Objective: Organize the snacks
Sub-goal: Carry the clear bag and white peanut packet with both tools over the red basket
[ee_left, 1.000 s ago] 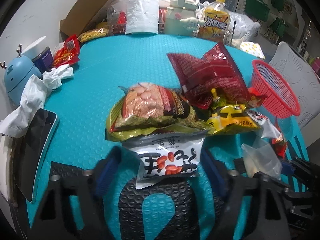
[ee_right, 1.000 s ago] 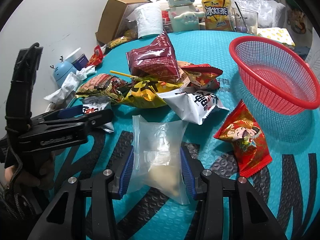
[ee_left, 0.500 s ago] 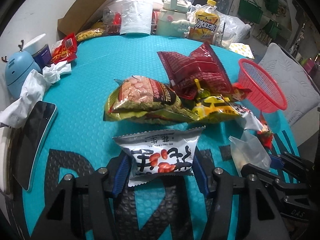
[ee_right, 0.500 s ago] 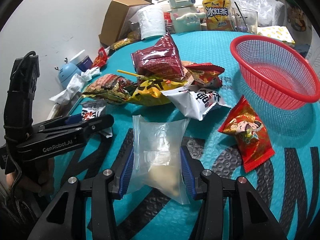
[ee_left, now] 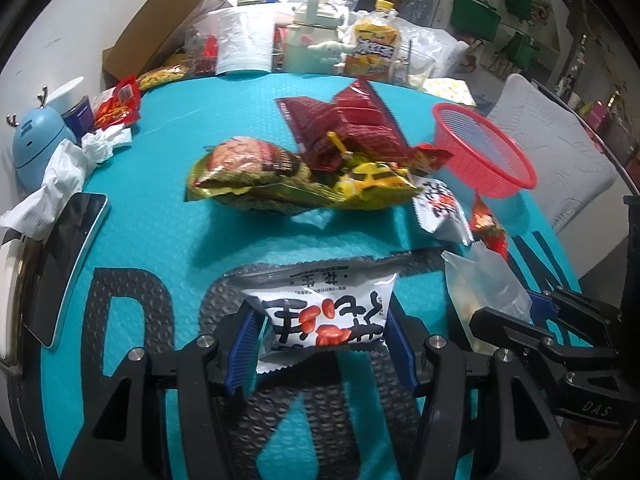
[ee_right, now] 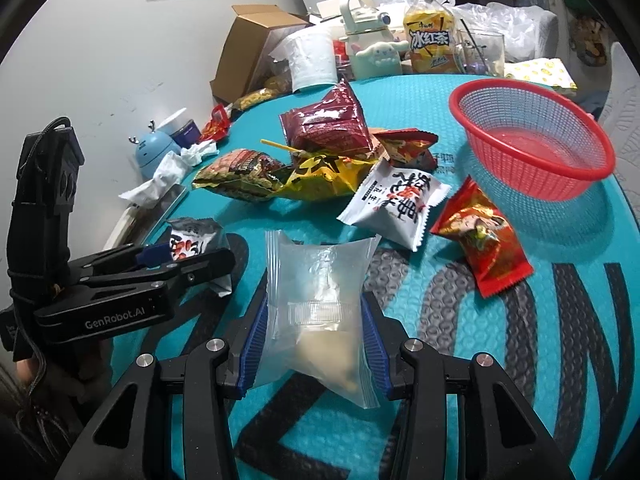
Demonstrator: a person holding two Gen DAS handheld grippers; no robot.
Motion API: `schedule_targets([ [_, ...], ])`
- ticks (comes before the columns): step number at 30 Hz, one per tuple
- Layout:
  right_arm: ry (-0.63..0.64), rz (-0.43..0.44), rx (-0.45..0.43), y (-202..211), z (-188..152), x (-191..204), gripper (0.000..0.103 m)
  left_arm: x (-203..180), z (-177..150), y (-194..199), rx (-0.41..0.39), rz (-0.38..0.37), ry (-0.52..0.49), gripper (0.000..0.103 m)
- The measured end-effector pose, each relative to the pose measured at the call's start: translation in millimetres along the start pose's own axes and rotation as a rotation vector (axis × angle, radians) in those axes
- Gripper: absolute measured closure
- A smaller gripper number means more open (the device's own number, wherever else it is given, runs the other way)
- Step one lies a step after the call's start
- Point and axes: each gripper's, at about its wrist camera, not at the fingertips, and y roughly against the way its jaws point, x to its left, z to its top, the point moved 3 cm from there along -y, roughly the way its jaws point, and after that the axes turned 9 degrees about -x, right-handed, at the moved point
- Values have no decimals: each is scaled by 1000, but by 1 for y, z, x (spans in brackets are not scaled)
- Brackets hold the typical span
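My left gripper (ee_left: 318, 334) is shut on a white peanut packet (ee_left: 324, 312) with black and red print, lifted off the teal mat. My right gripper (ee_right: 314, 330) is shut on a clear plastic pouch (ee_right: 316, 292) with pale contents. In the right wrist view the left gripper (ee_right: 188, 258) shows at the left with the peanut packet (ee_right: 188, 240). A heap of snack bags (ee_right: 316, 160) lies mid-table. Beyond it to the right sits a red mesh basket (ee_right: 532, 140), with nothing in it. A white packet (ee_right: 394, 206) and a red packet (ee_right: 482, 240) lie loose near the basket.
At the table's far edge stand a cardboard box (ee_right: 256, 52), a paper roll (ee_right: 310, 60), a cream kettle (ee_right: 370, 50), an iced tea bottle (ee_right: 430, 36) and a glass (ee_right: 480, 50). A blue gadget (ee_left: 36, 142), crumpled tissues (ee_left: 56, 184) and a phone (ee_left: 66, 260) line the left edge.
Both grippers drew back from the snack heap, each keeping its packet. The left gripper's jaws closed tighter on the peanut packet and lifted it off the mat.
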Motion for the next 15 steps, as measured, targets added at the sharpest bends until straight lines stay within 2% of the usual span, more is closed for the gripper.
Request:
schedule_targets([
  [6,-11,-23,-26,18,-8,-4,59,-19,-2,6,-10,-42,-39,46],
  [15,-39,-64,-53,45,-16,-17,59,-55,2,5,3,-149,-99,46],
])
